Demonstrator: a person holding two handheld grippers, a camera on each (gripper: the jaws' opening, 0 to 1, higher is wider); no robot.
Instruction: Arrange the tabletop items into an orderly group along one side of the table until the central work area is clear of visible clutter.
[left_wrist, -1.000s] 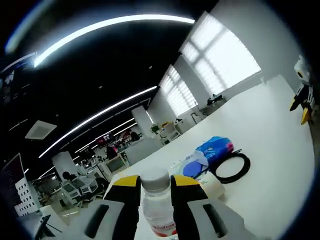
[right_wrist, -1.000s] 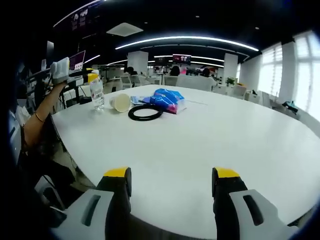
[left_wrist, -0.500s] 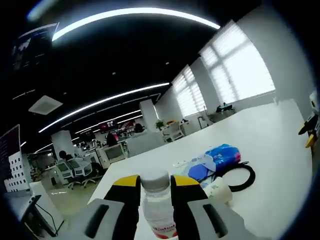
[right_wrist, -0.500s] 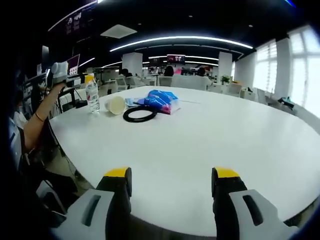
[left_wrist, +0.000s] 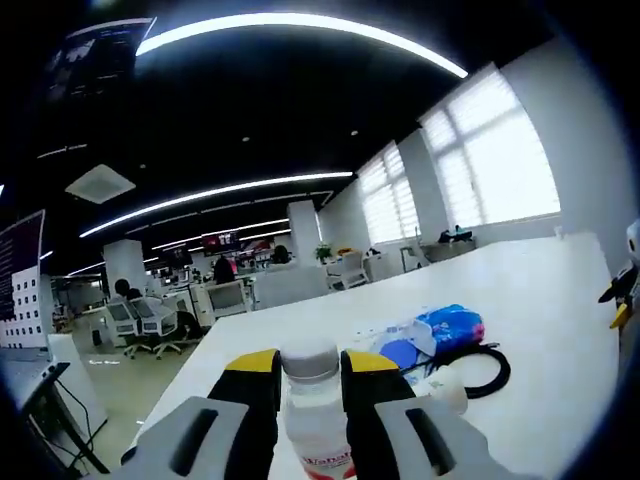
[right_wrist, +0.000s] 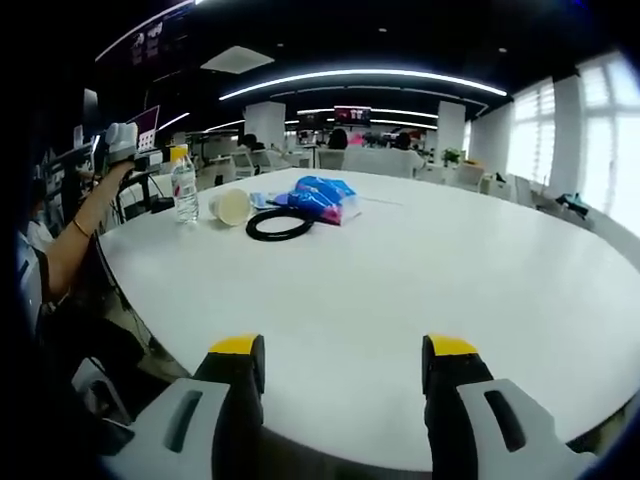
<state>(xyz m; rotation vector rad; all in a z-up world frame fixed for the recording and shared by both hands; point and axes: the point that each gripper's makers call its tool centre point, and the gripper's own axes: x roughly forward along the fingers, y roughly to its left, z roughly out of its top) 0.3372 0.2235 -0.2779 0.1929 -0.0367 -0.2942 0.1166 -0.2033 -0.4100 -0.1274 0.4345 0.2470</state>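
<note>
Bottle: clear plastic water bottle (left_wrist: 316, 420) with a white cap and a red-printed label, upright between the left gripper (left_wrist: 308, 372) jaws; in the right gripper view it stands at the far left edge of the desk (right_wrist: 420, 270).
Bottle handling: it looks thin-walled, smooth and light, so likely to dent or slip under a hard squeeze; the firmer shoulder just below the cap, where the jaws sit now, seems the best hold.
Left jaws: closed in on the bottle's neck, one yellow-tipped jaw pressed to each side.
Cup: pale paper cup (right_wrist: 229, 206) lying on its side just right of the bottle, light and easily crushed.
Ring: black loop (right_wrist: 280, 224), perhaps cable or rubber, flat on the desk near the cup.
Packet: blue soft wrapper (right_wrist: 320, 198) touching the far side of the ring.
Right jaws: right gripper (right_wrist: 345, 350) spread wide with nothing between them, over the bare near edge of the desk.
</note>
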